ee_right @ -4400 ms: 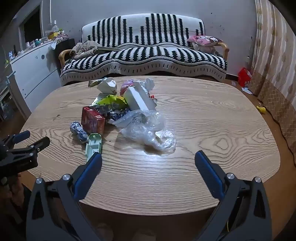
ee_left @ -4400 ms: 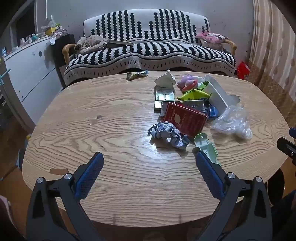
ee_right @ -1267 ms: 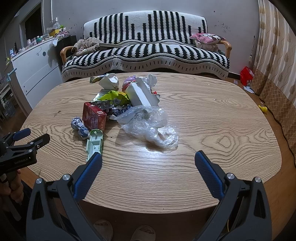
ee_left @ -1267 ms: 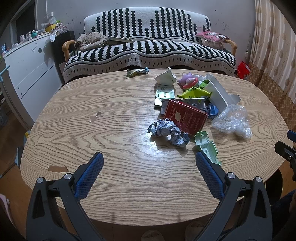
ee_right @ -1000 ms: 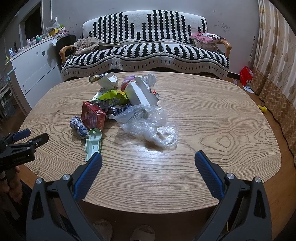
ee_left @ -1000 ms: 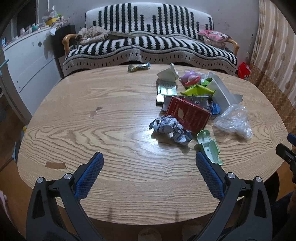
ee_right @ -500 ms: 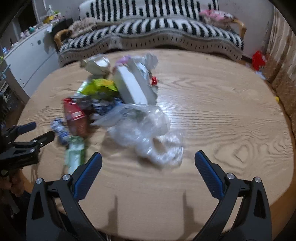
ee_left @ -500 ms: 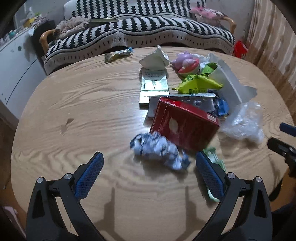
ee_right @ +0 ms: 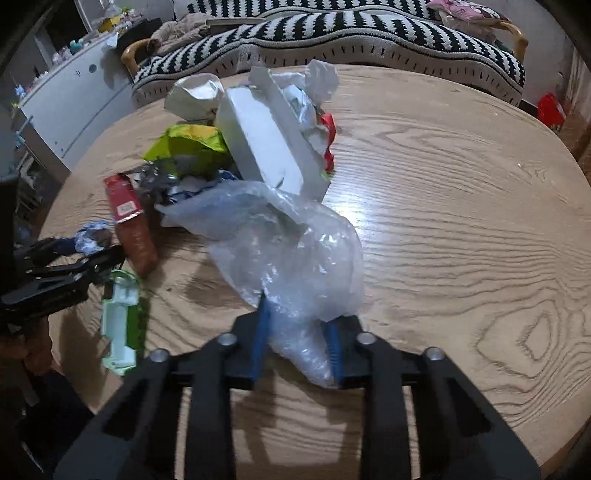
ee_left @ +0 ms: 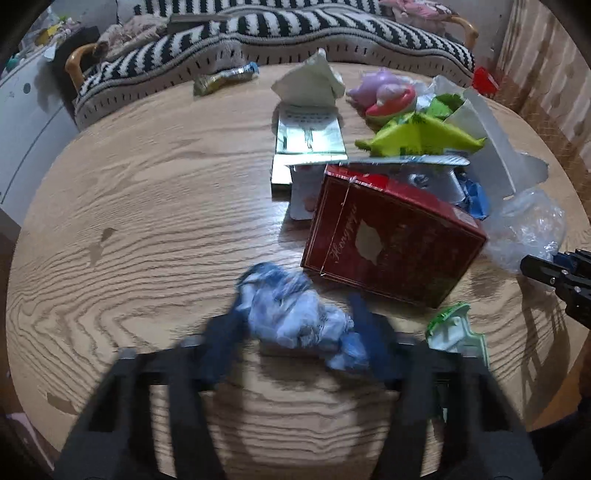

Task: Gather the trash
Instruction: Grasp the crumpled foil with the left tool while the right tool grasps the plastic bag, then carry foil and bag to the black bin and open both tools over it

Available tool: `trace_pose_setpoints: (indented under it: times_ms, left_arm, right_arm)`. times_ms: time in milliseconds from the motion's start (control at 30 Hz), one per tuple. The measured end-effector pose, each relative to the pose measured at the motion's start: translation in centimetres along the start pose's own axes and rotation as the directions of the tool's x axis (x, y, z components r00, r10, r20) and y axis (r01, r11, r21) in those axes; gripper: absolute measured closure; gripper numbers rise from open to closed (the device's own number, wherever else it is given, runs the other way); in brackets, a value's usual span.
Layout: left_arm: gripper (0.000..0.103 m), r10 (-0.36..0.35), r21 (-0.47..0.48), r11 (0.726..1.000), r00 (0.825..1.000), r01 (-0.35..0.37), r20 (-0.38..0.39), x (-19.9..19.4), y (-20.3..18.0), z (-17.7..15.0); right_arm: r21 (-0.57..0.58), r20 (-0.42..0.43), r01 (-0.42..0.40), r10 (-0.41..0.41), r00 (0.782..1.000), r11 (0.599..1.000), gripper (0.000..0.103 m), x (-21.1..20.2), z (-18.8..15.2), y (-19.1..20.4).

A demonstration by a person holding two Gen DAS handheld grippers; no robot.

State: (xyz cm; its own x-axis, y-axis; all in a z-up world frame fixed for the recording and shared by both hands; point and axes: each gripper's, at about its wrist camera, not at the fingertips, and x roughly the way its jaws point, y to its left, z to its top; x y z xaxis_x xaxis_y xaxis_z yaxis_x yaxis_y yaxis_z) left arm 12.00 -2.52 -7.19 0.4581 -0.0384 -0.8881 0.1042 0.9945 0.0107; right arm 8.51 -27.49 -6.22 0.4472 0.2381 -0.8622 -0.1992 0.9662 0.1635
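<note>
Beyond, wooden table (ee_left: pixel 155 206) fronts striped sofa (ee_left: pixel 332 29).

My right gripper (ee_right: pixel 295 332) pinches the clear plastic bag (ee_right: pixel 291 254) on the tabletop (ee_right: pixel 461 221). I see the white box (ee_right: pixel 266 144) behind it, red carton (ee_right: pixel 129 218) and green tray (ee_right: pixel 120 321) leftward.

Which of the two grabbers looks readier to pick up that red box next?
Left, probably. The left hand-held gripper sits just in front of the red box, though it straddles a paper wad. The right hand-held gripper is closed around the plastic bag.
</note>
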Motion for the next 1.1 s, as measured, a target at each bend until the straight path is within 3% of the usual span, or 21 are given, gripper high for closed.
trace_pose_setpoints:
  times_ms: [67, 200, 367, 500, 600, 733, 767, 800, 833, 867, 933, 1067, 1100]
  left_arm:
    - [0.067, -0.015, -0.007, 1.0, 1.0, 0.015, 0.019, -0.9, 0.0, -0.4]
    - [0.068, 0.009, -0.007, 1.0, 0.997, -0.008, 0.072, -3.3, -0.3, -0.8]
    - [0.068, 0.011, 0.03, 0.999, 0.985, -0.016, 0.175, -6.7, -2.7, -0.6]
    - [0.068, -0.1, 0.117, 0.99, 0.973, 0.077, 0.208, -8.5, -8.3, 0.4]
    - [0.068, -0.229, 0.226, 0.957, 0.953, 0.183, 0.197, -9.5, -14.8, 0.5]
    - [0.068, -0.39, 0.409, 0.862, 0.907, 0.299, 0.159, -10.7, -26.4, -1.4]
    - [0.068, -0.419, 0.44, 0.835, 0.9, 0.329, 0.122, -10.7, -29.0, -2.0]
    - [0.068, -0.456, 0.464, 0.804, 0.887, 0.371, 0.08, -10.6, -31.5, -2.6]
    - [0.068, -0.499, 0.499, 0.756, 0.867, 0.424, 0.019, -10.7, -35.2, -3.7]
    - [0.068, -0.517, 0.518, 0.73, 0.856, 0.447, -0.009, -10.6, -37.3, -4.4]
    - [0.068, -0.555, 0.563, 0.665, 0.829, 0.491, -0.068, -10.6, -42.3, -6.5]
    - [0.068, -0.571, 0.607, 0.574, 0.8, 0.55, -0.186, -8.9, -49.8, -11.0]
    - [0.068, -0.568, 0.613, 0.562, 0.798, 0.555, -0.203, -8.3, -50.8, -11.8]
  right_arm:
    - [0.004, 0.041, -0.003, 0.003, 0.999, 1.0, 0.082, -1.2, 0.0, -0.1]
    - [0.03, 0.106, -0.032, 0.029, 0.994, 0.999, 0.083, -3.8, -0.1, -0.8]
    - [0.092, 0.198, 0.019, -0.037, 0.98, 0.996, 0.083, -8.2, -1.6, -3.5]
    - [0.24, 0.253, 0.094, -0.156, 0.955, 0.966, 0.083, -12.4, -4.6, -9.1]
    - [0.378, 0.264, 0.175, -0.287, 0.921, 0.909, 0.083, -16.0, -8.6, -14.0]
    - [0.577, 0.218, 0.252, -0.444, 0.869, 0.777, 0.083, -20.0, -15.9, -20.8]
    - [0.619, 0.196, 0.268, -0.476, 0.857, 0.738, 0.083, -20.8, -17.9, -22.3]
    - [0.666, 0.172, 0.277, -0.503, 0.847, 0.692, 0.083, -21.5, -20.2, -23.9]
    - [0.699, 0.149, 0.284, -0.522, 0.84, 0.656, 0.083, -21.9, -22.0, -25.3]
    - [0.734, 0.12, 0.291, -0.54, 0.833, 0.613, 0.083, -22.3, -24.0, -26.7]
    - [0.786, 0.069, 0.298, -0.556, 0.828, 0.541, 0.083, -22.4, -27.3, -28.9]
    - [0.84, -0.036, 0.321, -0.545, 0.838, 0.438, 0.083, -21.9, -32.4, -33.1]
    - [0.854, -0.065, 0.324, -0.535, 0.842, 0.407, 0.083, -21.6, -33.7, -34.3]
